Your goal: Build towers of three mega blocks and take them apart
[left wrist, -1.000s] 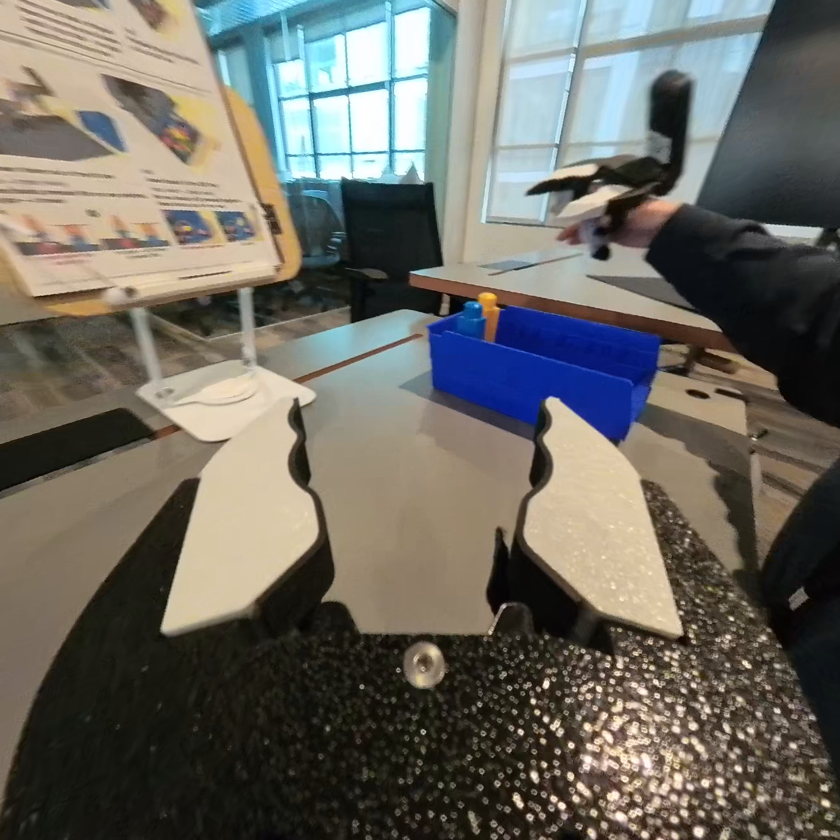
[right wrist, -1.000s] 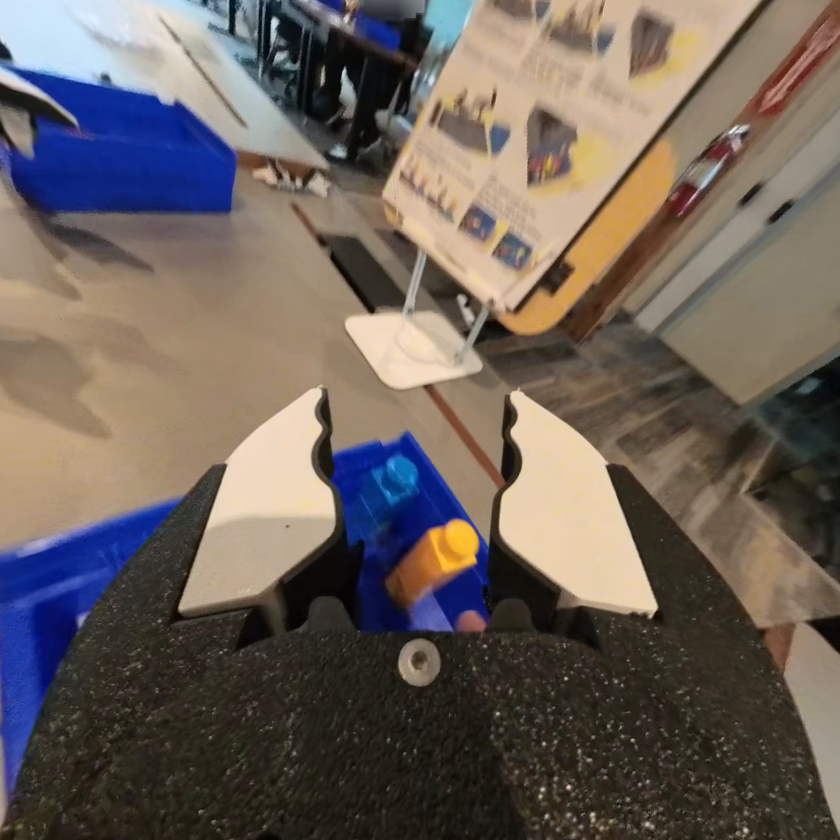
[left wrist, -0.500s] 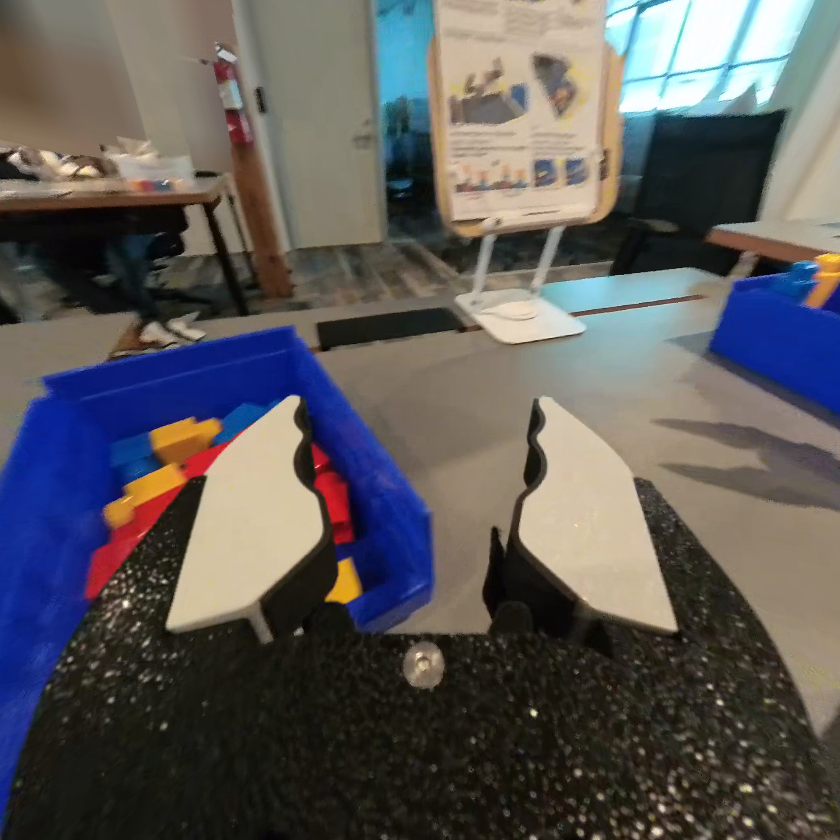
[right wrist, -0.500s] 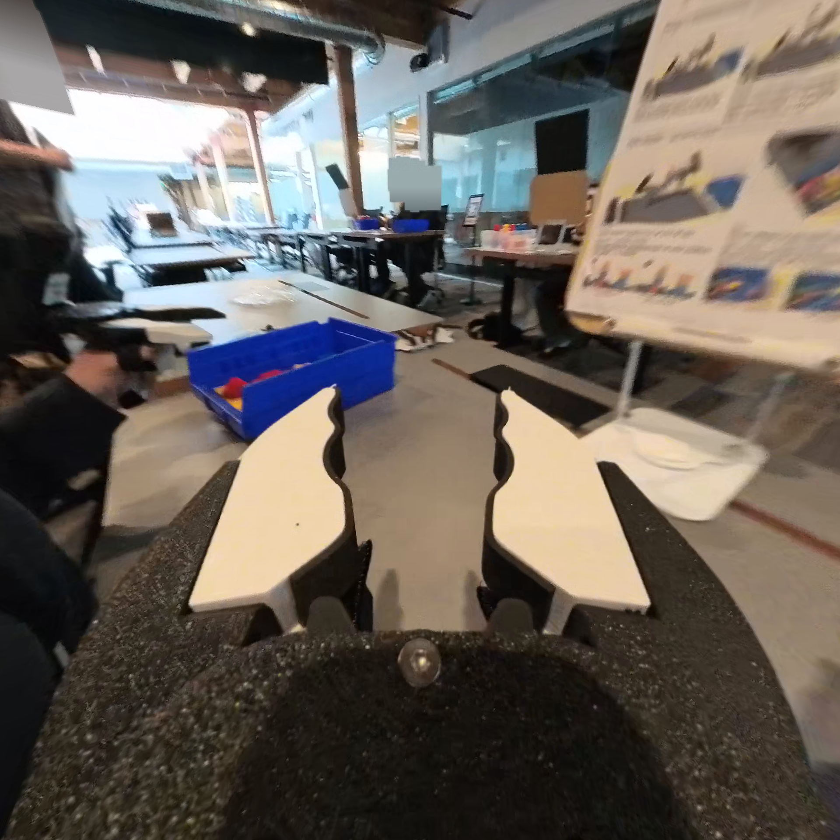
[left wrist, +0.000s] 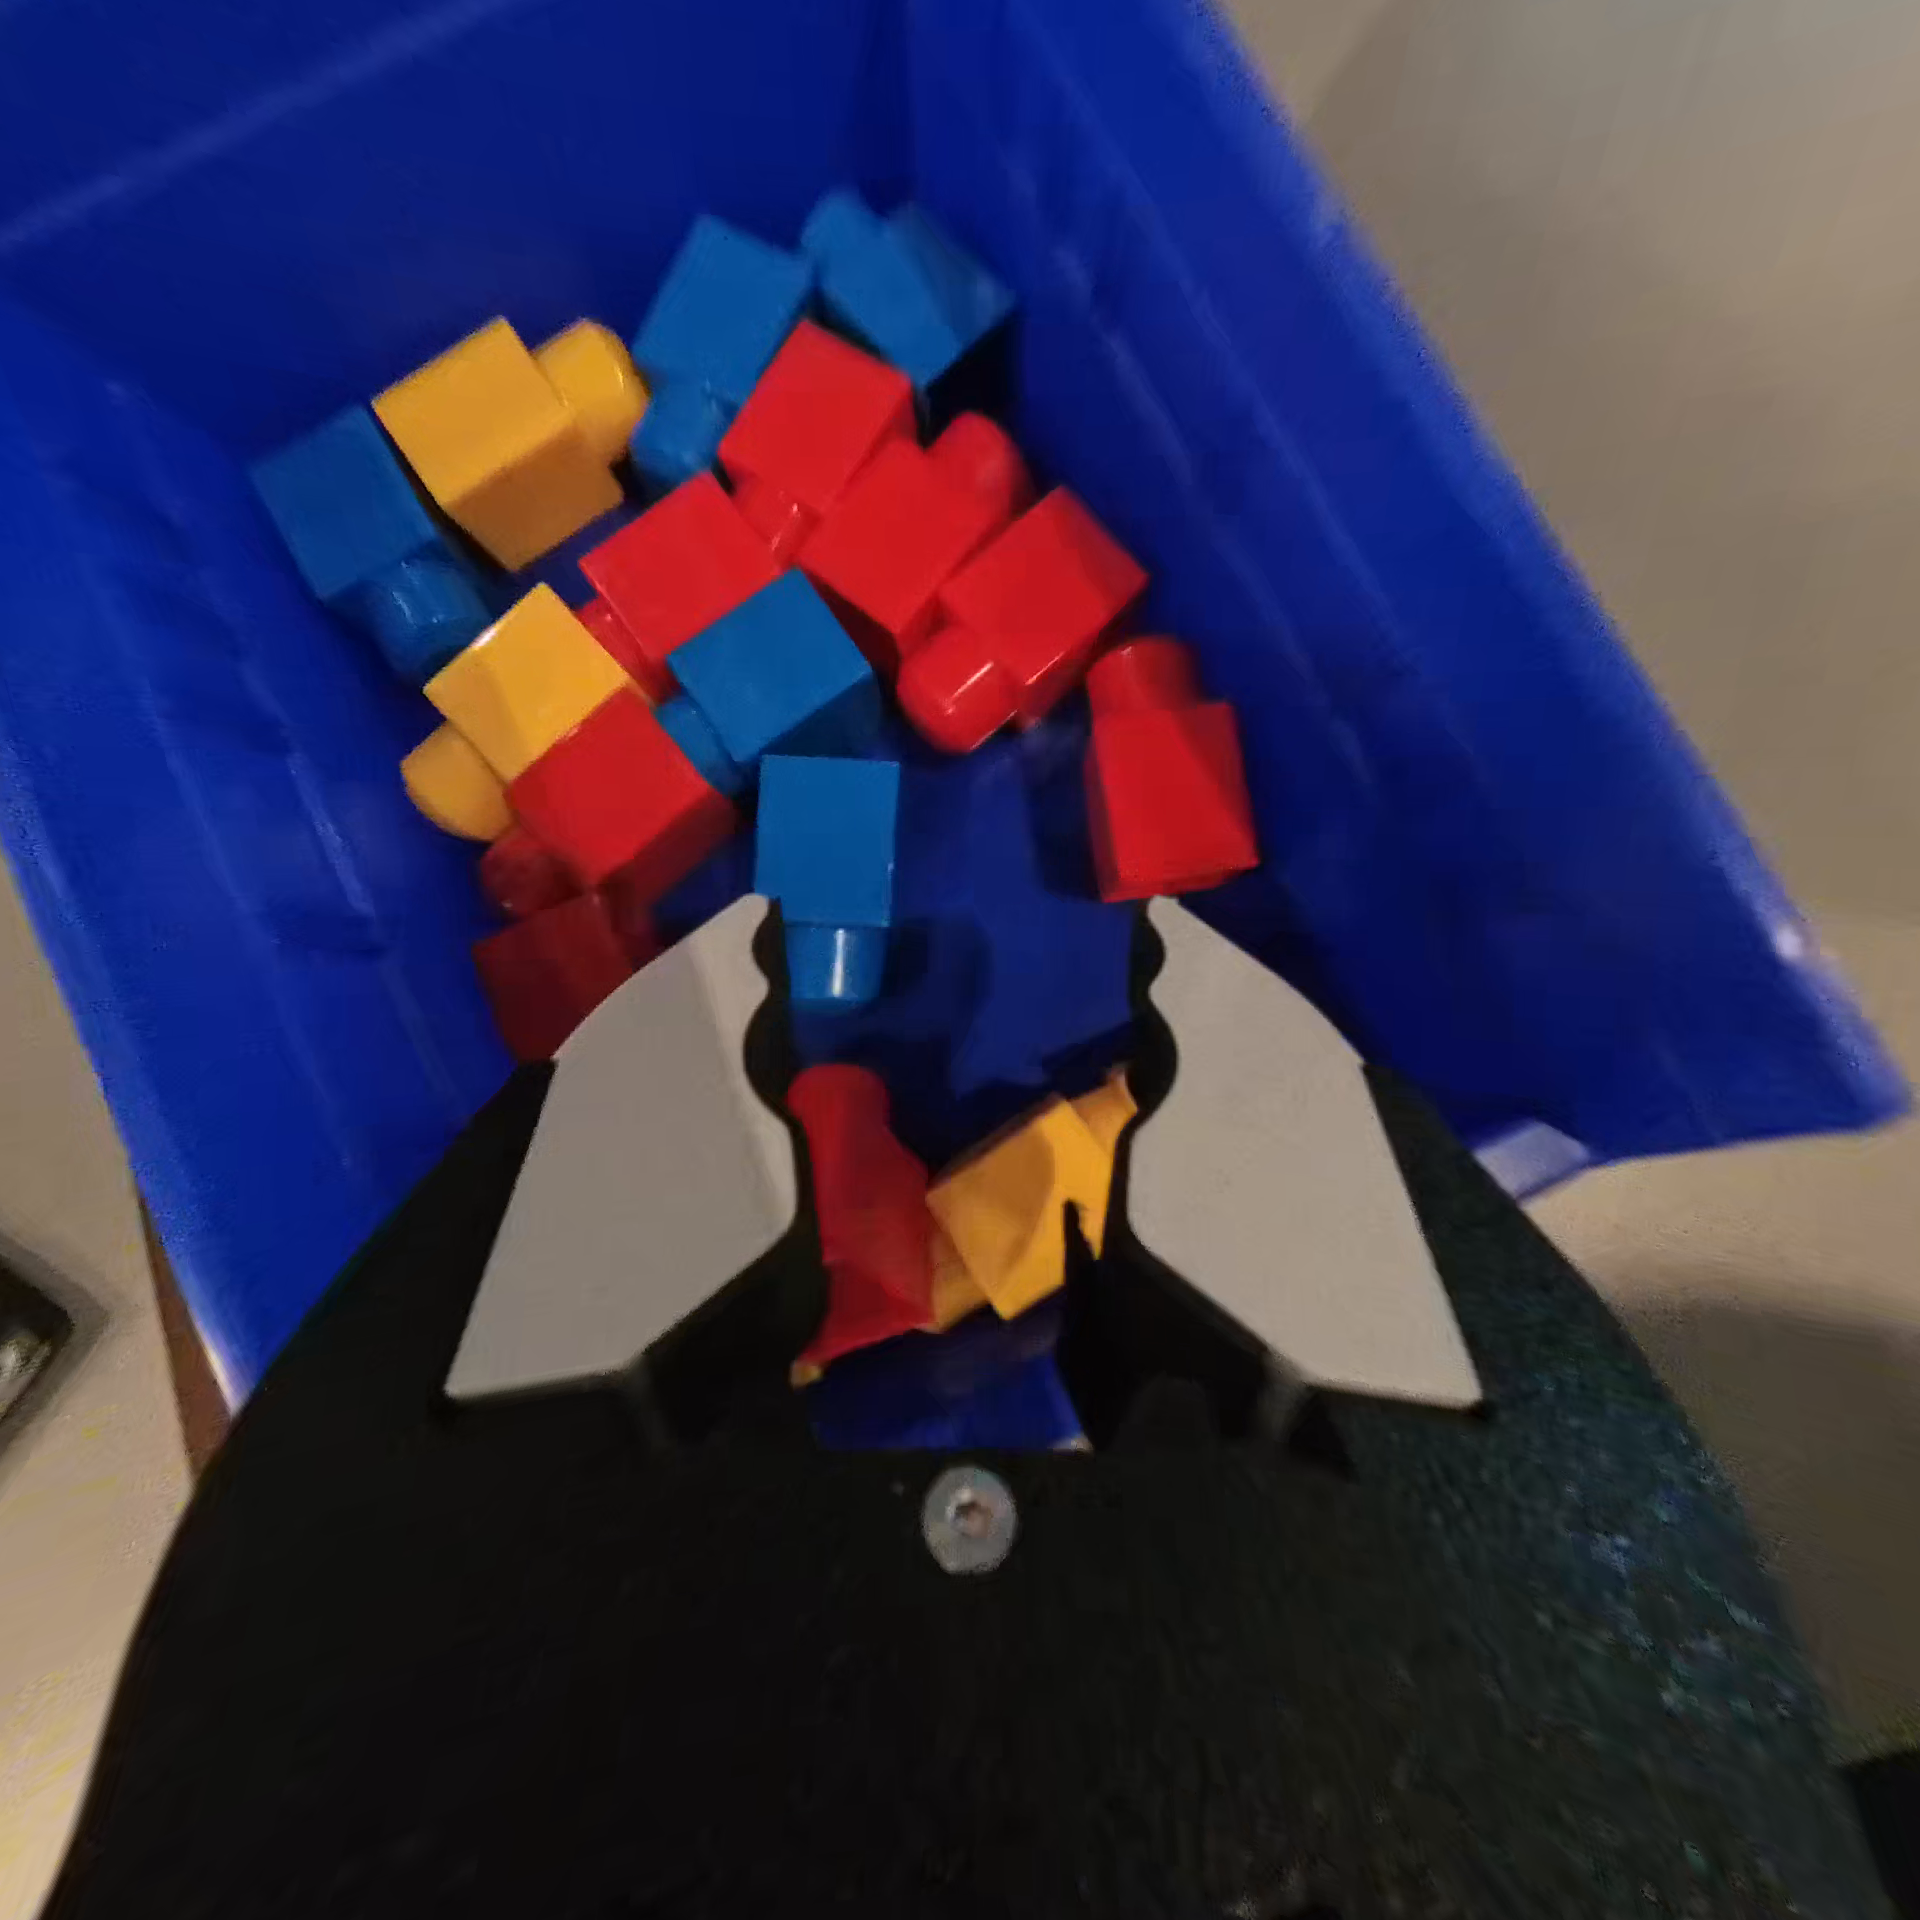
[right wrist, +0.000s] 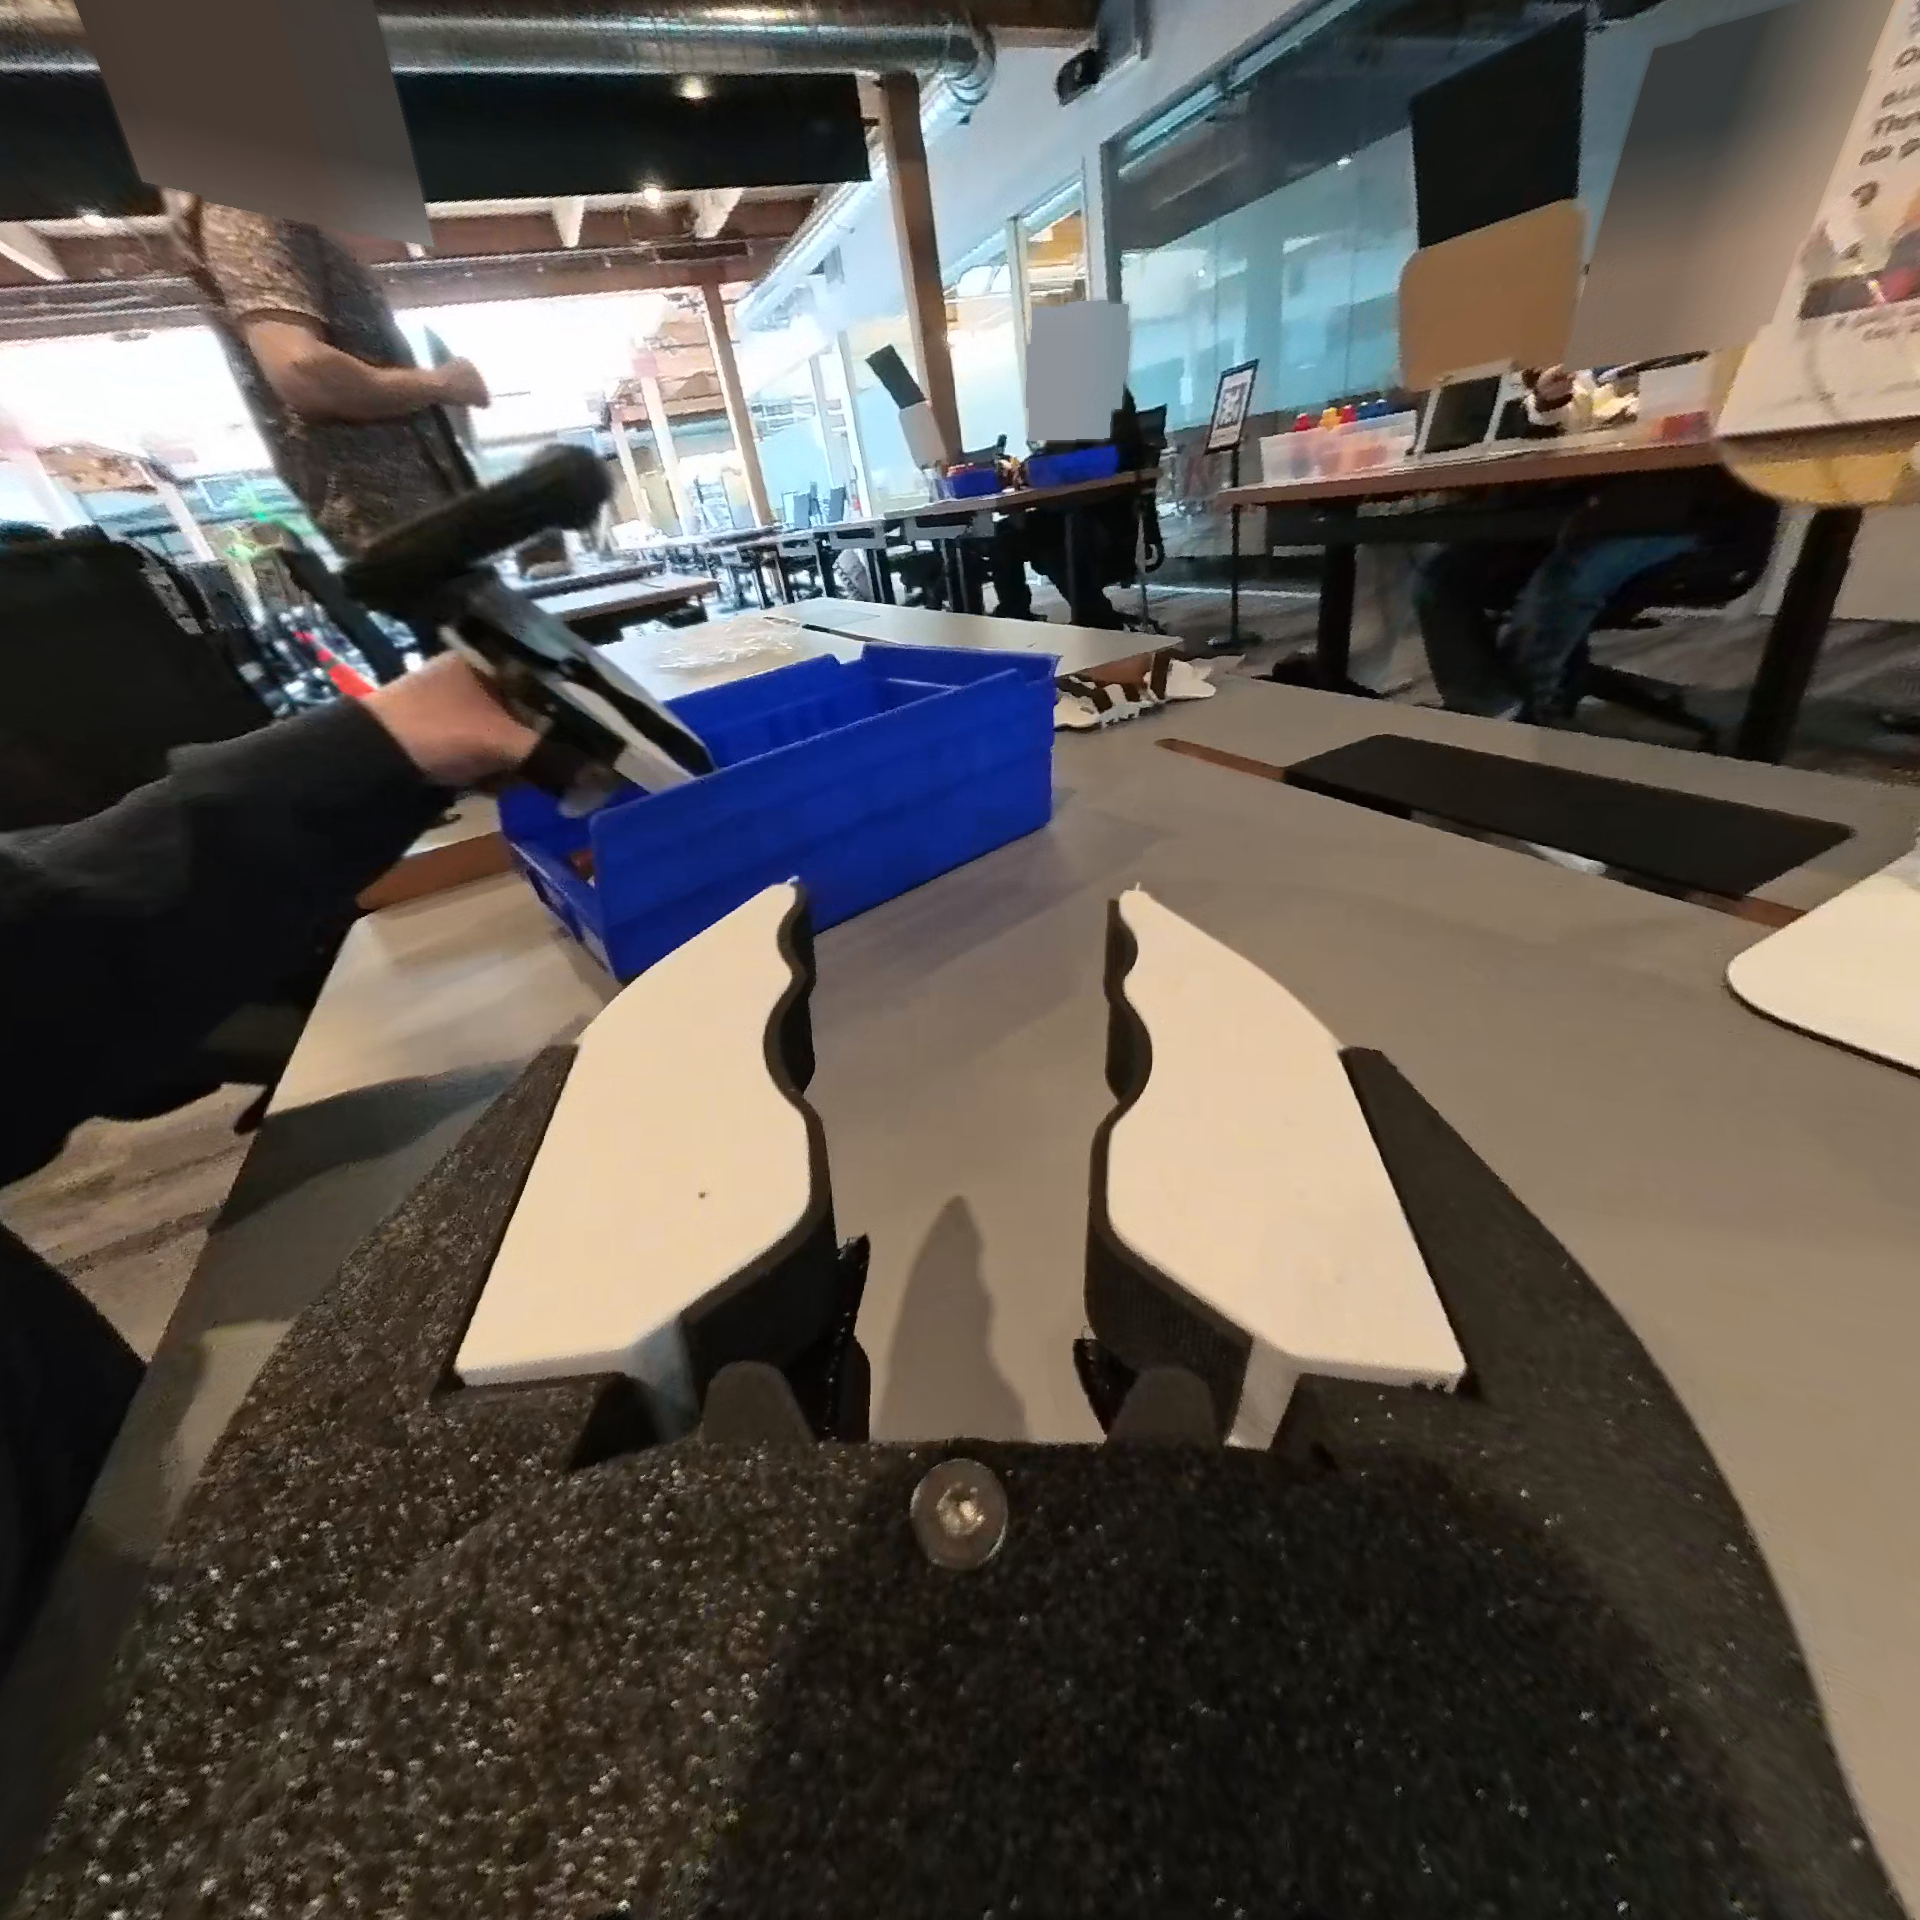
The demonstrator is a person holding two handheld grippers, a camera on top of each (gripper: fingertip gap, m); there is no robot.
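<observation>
In the left wrist view a blue bin [left wrist: 1299, 540] holds several loose red, blue and yellow mega blocks. My left gripper [left wrist: 956, 914] is open and points down into the bin. A blue block [left wrist: 826, 842] lies just past its fingertips. A red block [left wrist: 862, 1216] and a yellow block [left wrist: 1023, 1205] lie between its fingers, not gripped. In the right wrist view my right gripper [right wrist: 956, 904] is open and empty, low over the grey table [right wrist: 1455, 1039]. The same bin [right wrist: 831, 800] sits ahead to the left, with the left gripper [right wrist: 582, 696] tilted into it.
A white stand base [right wrist: 1829, 966] lies on the table at the right edge, under a poster board [right wrist: 1849, 208]. A black strip [right wrist: 1558, 810] runs across the table behind. A person [right wrist: 322, 353] stands behind the bin. More tables and chairs fill the room.
My left gripper has swung from facing across the table to tilting down into the bin of blocks. My right gripper has turned away from the other bin and now faces the left bin.
</observation>
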